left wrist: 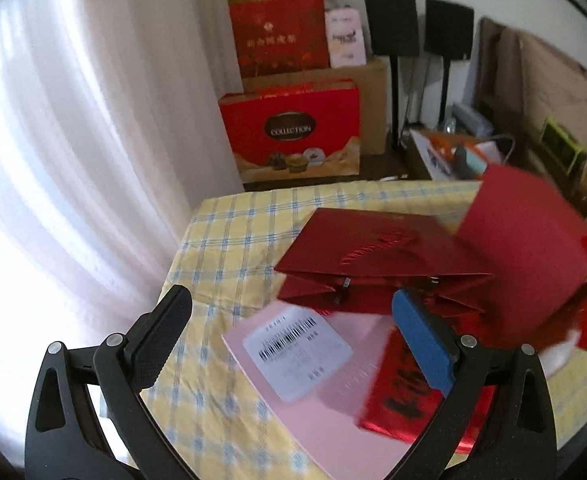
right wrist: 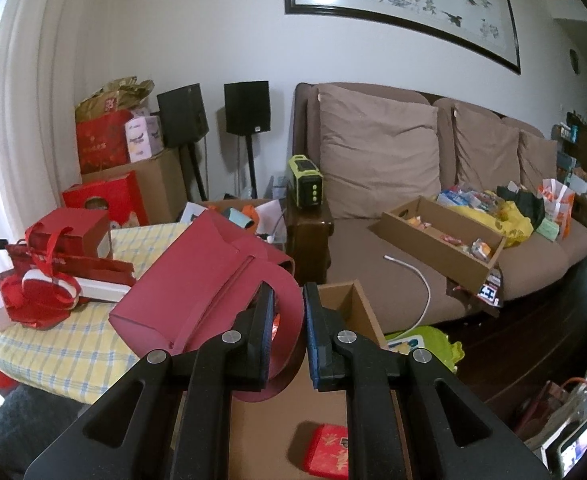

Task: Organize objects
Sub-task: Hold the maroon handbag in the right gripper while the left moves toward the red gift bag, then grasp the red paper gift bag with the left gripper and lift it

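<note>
My right tool (right wrist: pixel 287 300) is clamped on the dark red gift bag's (right wrist: pixel 197 280) handle, holding it over the cardboard box (right wrist: pixel 349 300) for dropping in. Left tool (left wrist: pixel 289 320), jaws apart, hovers above the pink envelope (left wrist: pixel 317 412) beside the folded red bag (left wrist: pixel 373 248) on the surface (left wrist: pixel 221 232).

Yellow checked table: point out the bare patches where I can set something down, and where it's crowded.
The tablecloth lies bare along the curtain side and the far edge facing the red gift box on the floor. In the right wrist view, a bare strip runs along the near edge. Crowded: the flat red bag, pink envelope and red packet fill the middle.
</note>
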Demonstrator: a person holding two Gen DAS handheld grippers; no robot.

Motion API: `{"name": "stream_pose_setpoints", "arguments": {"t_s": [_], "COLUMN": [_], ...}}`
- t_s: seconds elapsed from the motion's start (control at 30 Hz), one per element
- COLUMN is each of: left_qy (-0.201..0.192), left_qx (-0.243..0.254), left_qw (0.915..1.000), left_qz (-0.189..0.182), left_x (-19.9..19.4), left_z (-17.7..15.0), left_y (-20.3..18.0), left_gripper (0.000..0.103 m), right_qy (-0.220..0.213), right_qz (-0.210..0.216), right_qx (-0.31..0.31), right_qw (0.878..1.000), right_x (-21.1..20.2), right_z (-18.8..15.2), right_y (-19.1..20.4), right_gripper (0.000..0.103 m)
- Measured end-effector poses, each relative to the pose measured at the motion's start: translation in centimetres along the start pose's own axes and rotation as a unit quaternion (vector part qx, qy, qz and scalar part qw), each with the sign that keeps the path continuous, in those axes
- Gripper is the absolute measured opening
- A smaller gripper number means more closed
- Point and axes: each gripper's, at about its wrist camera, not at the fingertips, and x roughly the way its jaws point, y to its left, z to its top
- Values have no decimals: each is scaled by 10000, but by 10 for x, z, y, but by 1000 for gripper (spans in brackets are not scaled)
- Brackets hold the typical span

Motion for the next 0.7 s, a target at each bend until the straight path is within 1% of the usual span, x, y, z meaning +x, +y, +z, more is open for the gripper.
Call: {"name": "stream_pose_setpoints", "arguments": {"t_s": [0.07, 0.17, 0.27, 0.37, 0.6, 0.63, 0.67, 0.7], "left_qy": [97, 193, 122, 106, 121, 95, 80, 117], "left_qx": [170, 415, 528, 573, 823, 817, 790, 717], "left_qw": [9998, 9990, 9985, 9981, 9965, 9966, 9968, 9973], "left_qz": [35, -6, 14, 178, 38, 33, -15, -137], "left_x": [11, 24, 31, 38, 59, 61, 62, 63], "left_z": [1, -3, -1, 6, 19, 19, 19, 19], "left_y": [-2, -8, -11, -10, -12, -12, -11, -9], "left_gripper": [100, 100, 100, 100, 100, 98, 87, 72], "right_qy": [15, 51, 89, 106, 56, 54, 52, 56], "right_qz": [8, 16, 19, 47, 149, 153, 157, 159], "right_qx": [-21, -51, -53, -17, -57, -62, -59, -53], "right_qw": [10000, 10000, 9999, 9999, 9999, 9998, 9998, 9998], "right_x": [1, 4, 7, 9, 5, 5, 5, 5], "right_z": [0, -1, -4, -5, -2, -2, -2, -2], "right_y": [2, 4, 4, 5, 11, 12, 12, 12], "right_gripper": [13, 13, 13, 14, 14, 14, 14, 14]}}
